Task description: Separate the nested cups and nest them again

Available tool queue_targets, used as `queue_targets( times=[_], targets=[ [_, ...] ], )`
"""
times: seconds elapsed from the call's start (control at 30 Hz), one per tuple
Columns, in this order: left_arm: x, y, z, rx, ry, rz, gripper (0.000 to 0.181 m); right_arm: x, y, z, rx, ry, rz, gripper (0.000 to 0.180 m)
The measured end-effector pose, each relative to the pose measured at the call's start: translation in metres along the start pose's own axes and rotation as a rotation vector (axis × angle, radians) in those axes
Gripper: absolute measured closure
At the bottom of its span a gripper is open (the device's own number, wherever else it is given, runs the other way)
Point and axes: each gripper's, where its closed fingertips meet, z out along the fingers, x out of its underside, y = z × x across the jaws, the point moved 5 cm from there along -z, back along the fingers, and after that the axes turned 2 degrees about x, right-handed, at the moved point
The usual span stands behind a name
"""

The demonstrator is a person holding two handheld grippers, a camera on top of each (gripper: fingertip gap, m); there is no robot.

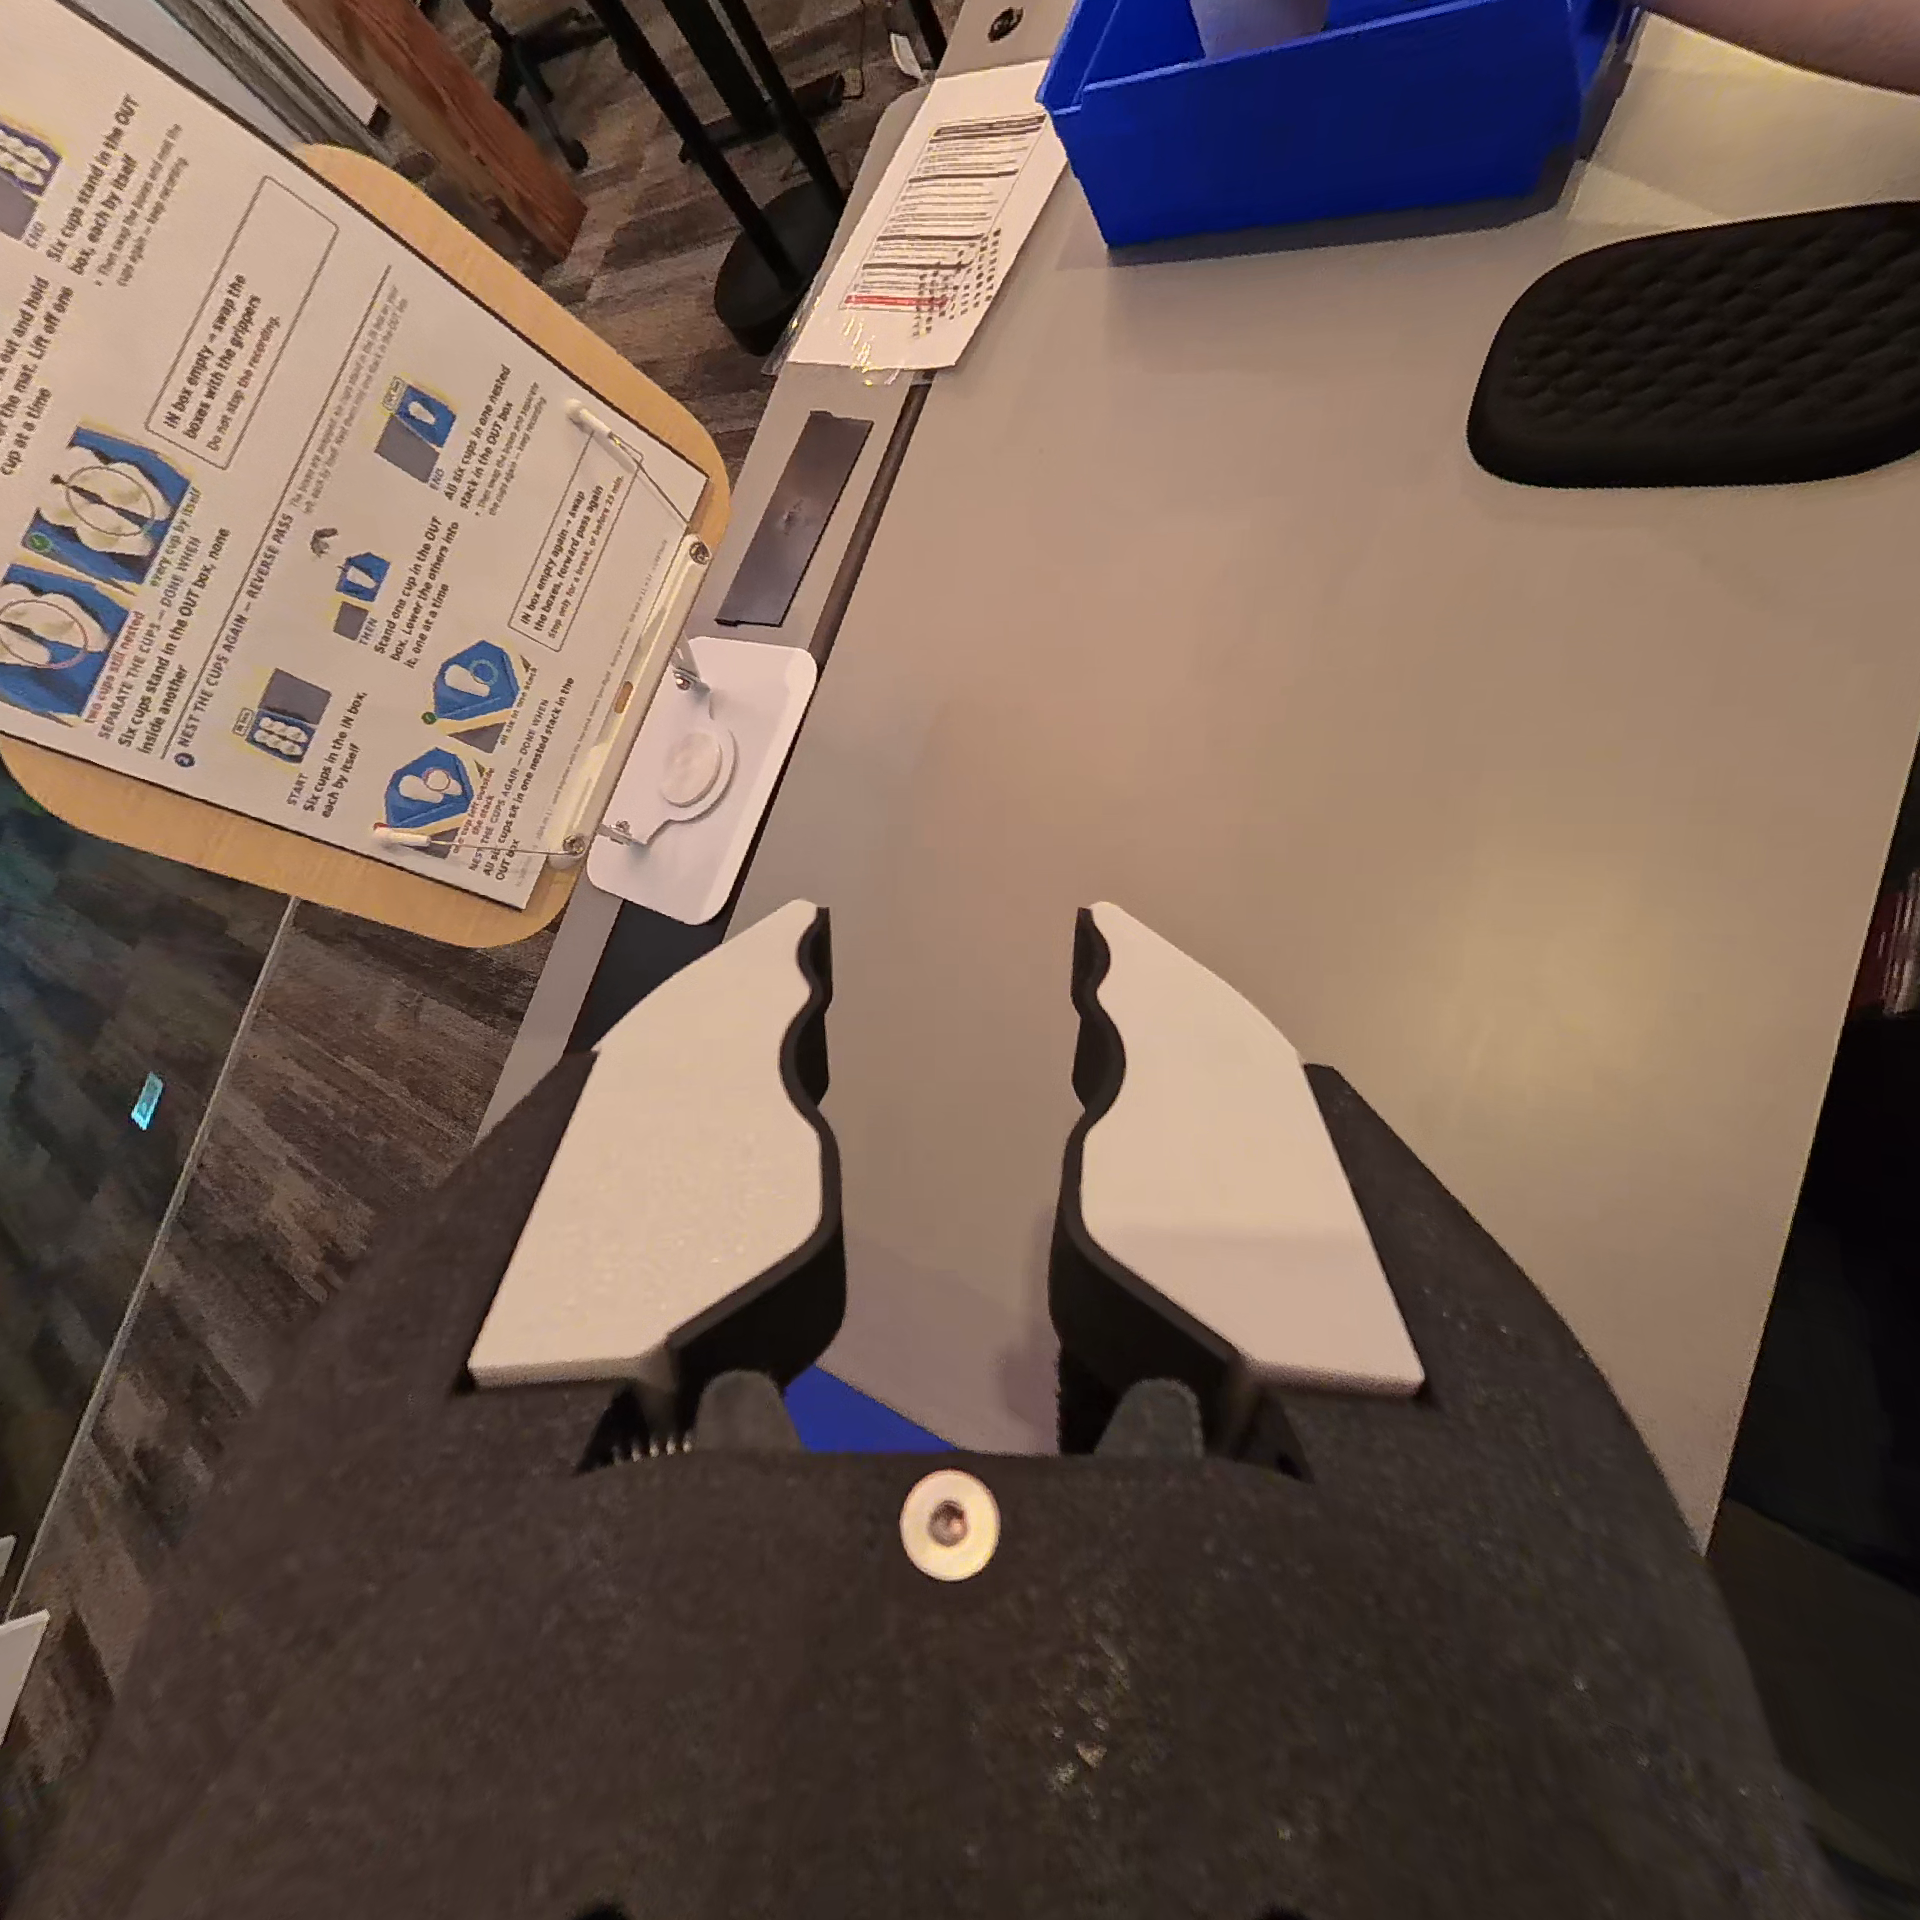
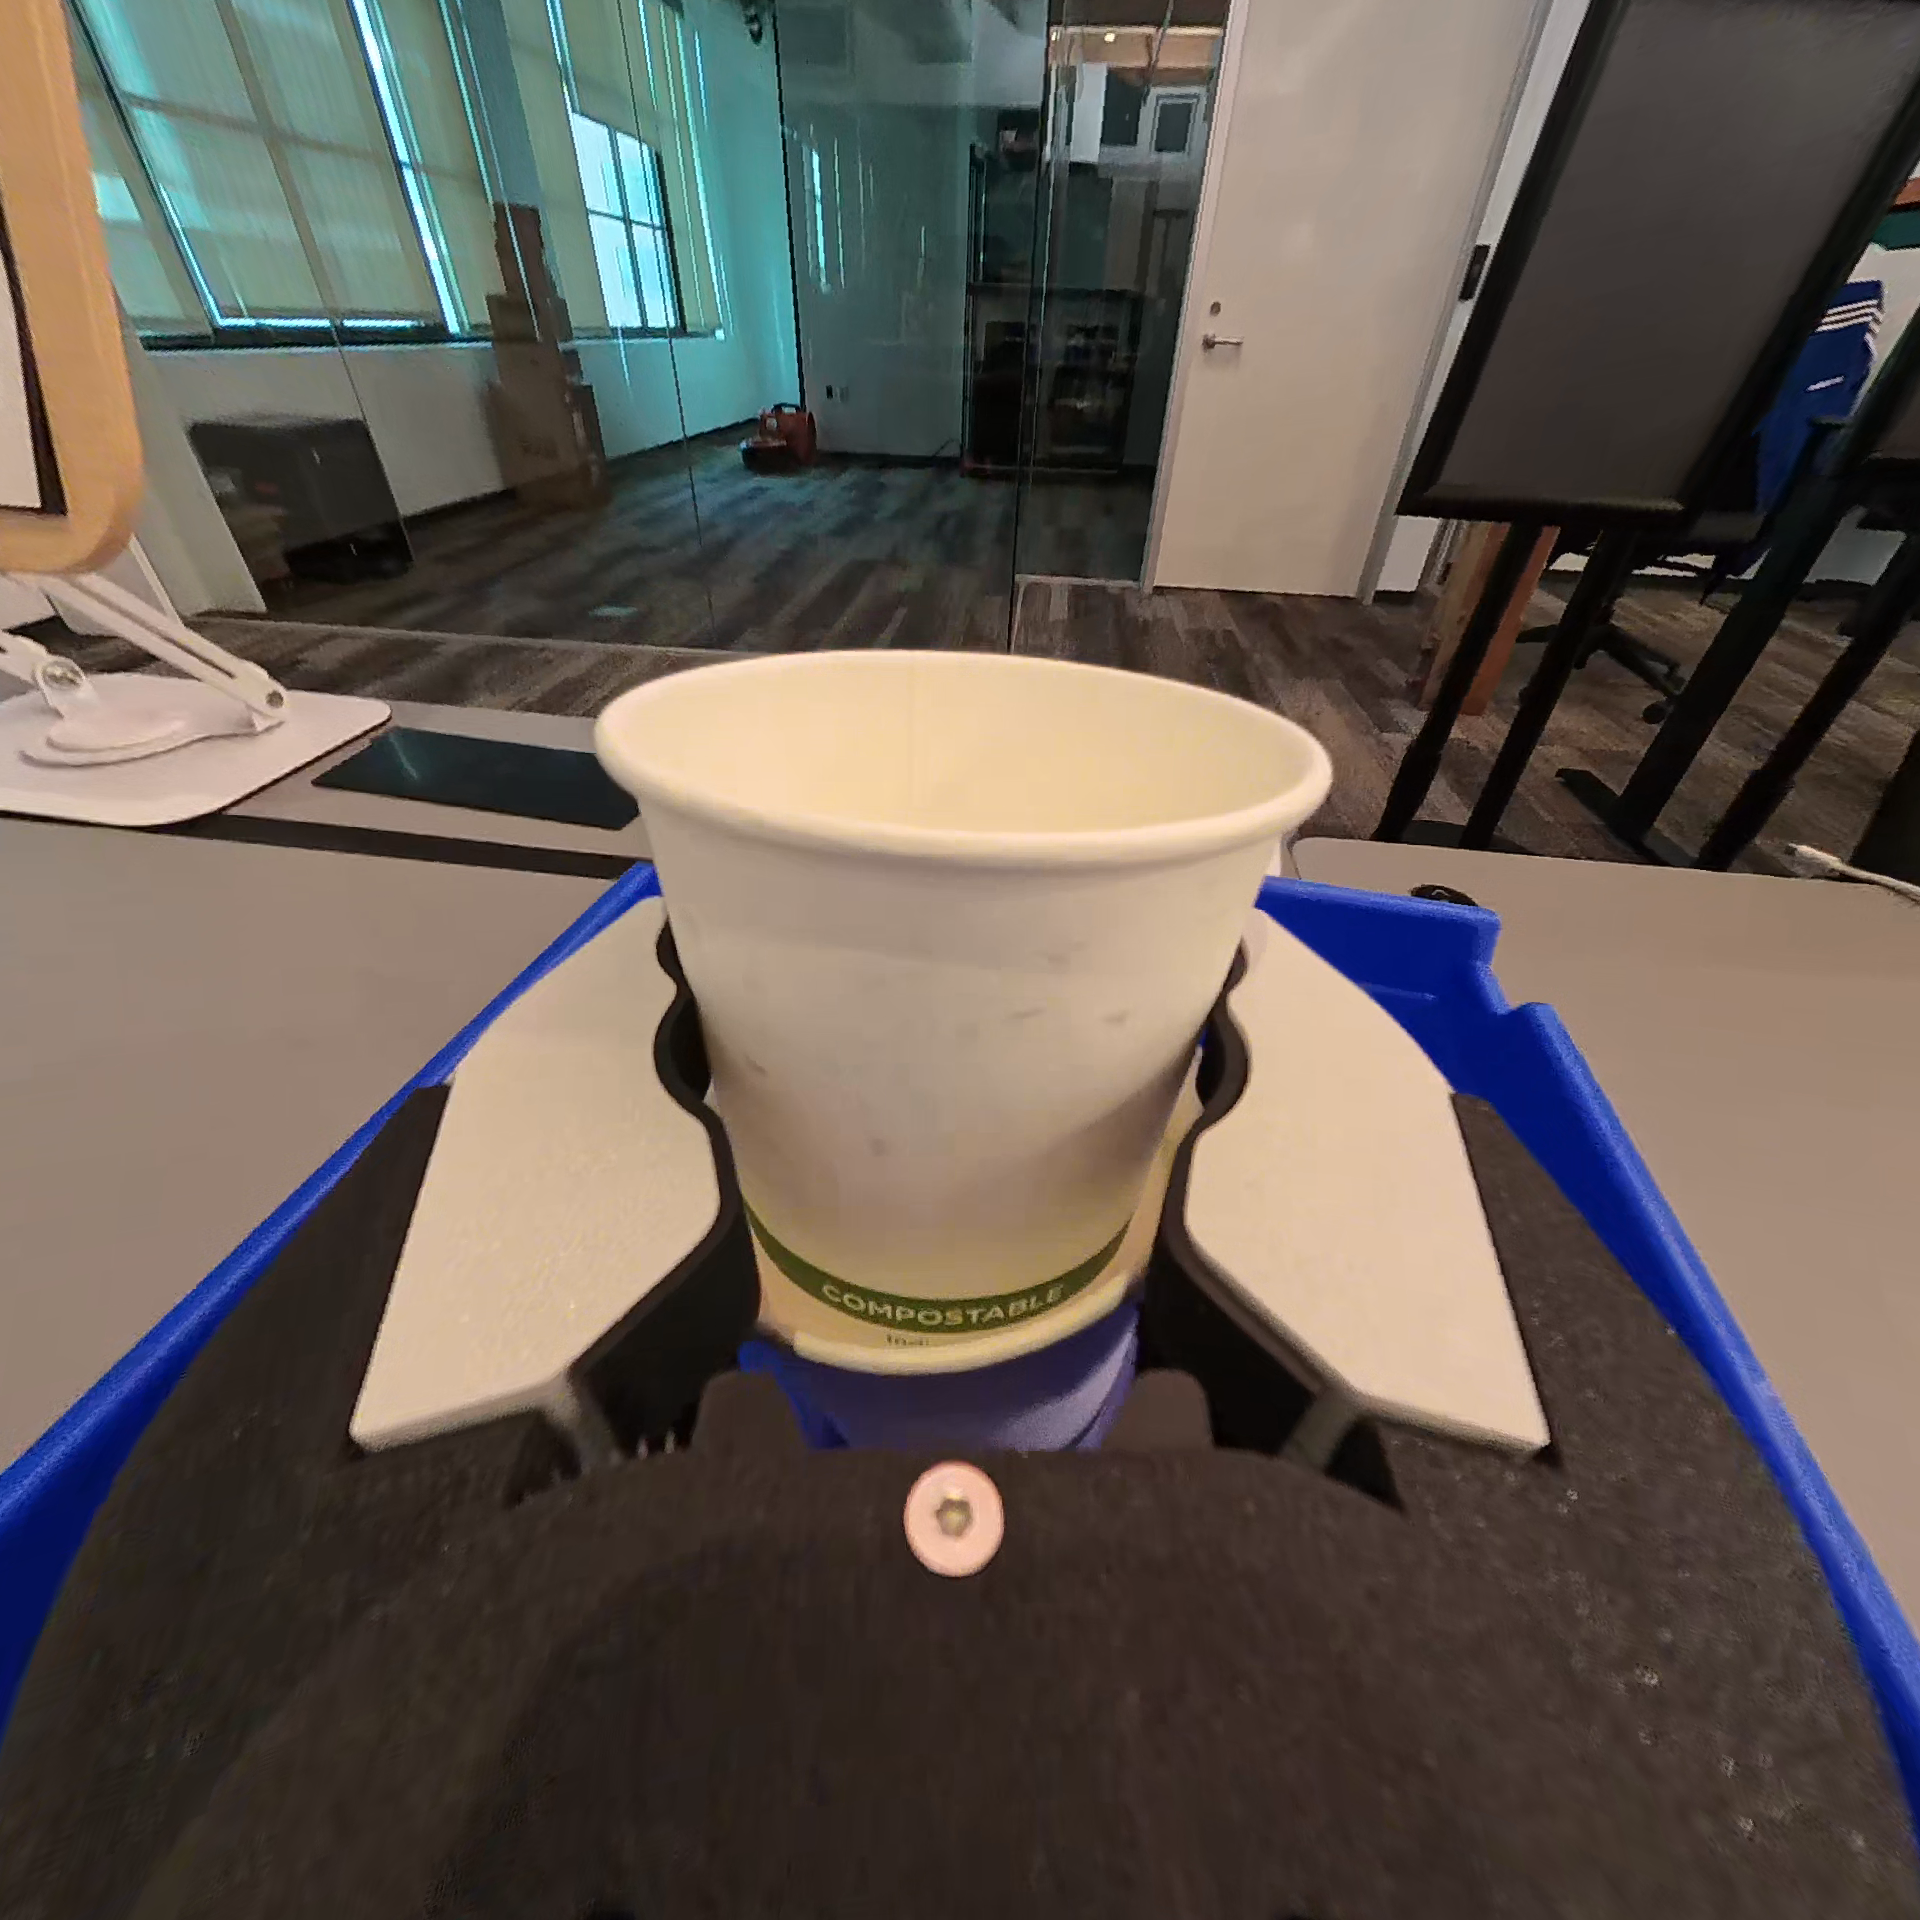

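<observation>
In the right wrist view my right gripper (image 2: 951, 956) is shut on a white paper cup (image 2: 956, 997) with a green band near its base. The cup stands upright between the fingers, over a blue box (image 2: 1538, 1070) whose rim shows on both sides. In the left wrist view my left gripper (image 1: 951, 920) is open and empty above the grey table (image 1: 1299, 779). A second blue box (image 1: 1309, 135) stands at the far end of the table, well ahead of the left gripper. A small blue patch shows below the left gripper's fingers.
A black textured mat (image 1: 1714, 343) lies at the right of the table. An instruction sheet on a wooden board (image 1: 343, 520) stands on a white holder (image 1: 707, 769) at the left edge. A laminated sheet (image 1: 925, 218) lies beside the far box. Beyond the table is carpeted floor and a glass wall (image 2: 894, 343).
</observation>
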Motion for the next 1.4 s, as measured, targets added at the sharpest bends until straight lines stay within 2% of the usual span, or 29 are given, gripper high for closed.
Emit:
queue_targets(
  times=[0.3,0.47,0.57,0.7,0.8,0.97,1.13,1.23,1.4],
  targets=[
    [-0.002,-0.002,0.007,0.025,0.011,0.013,0.137,0.0,0.004,-0.002,-0.011,0.057,-0.039,0.086],
    [0.0,-0.002,0.004,0.02,0.01,0.013,0.137,0.001,-0.002,-0.013,-0.004,0.123,-0.025,0.073],
    [0.005,0.003,-0.003,0.001,0.005,-0.002,0.137,-0.01,-0.007,-0.026,0.03,0.088,-0.046,0.065],
    [0.025,0.017,-0.015,-0.042,0.031,-0.043,0.137,-0.034,-0.013,-0.044,0.054,0.047,-0.058,0.065],
    [0.059,0.036,-0.025,-0.099,0.107,-0.085,0.137,-0.062,-0.002,-0.055,0.023,0.018,-0.108,0.066],
    [0.154,0.076,-0.03,-0.181,0.362,-0.142,0.141,-0.106,0.056,-0.068,-0.146,-0.01,-0.242,0.072],
    [0.247,0.086,0.004,-0.045,0.602,-0.209,0.141,-0.118,0.135,-0.069,-0.381,0.063,-0.339,0.073],
    [0.277,0.086,0.024,0.013,0.705,-0.178,0.144,-0.12,0.172,-0.07,-0.465,0.061,-0.393,0.073],
    [0.299,0.083,0.041,0.085,0.778,-0.192,0.146,-0.125,0.206,-0.076,-0.564,0.043,-0.392,0.073]
  ],
)
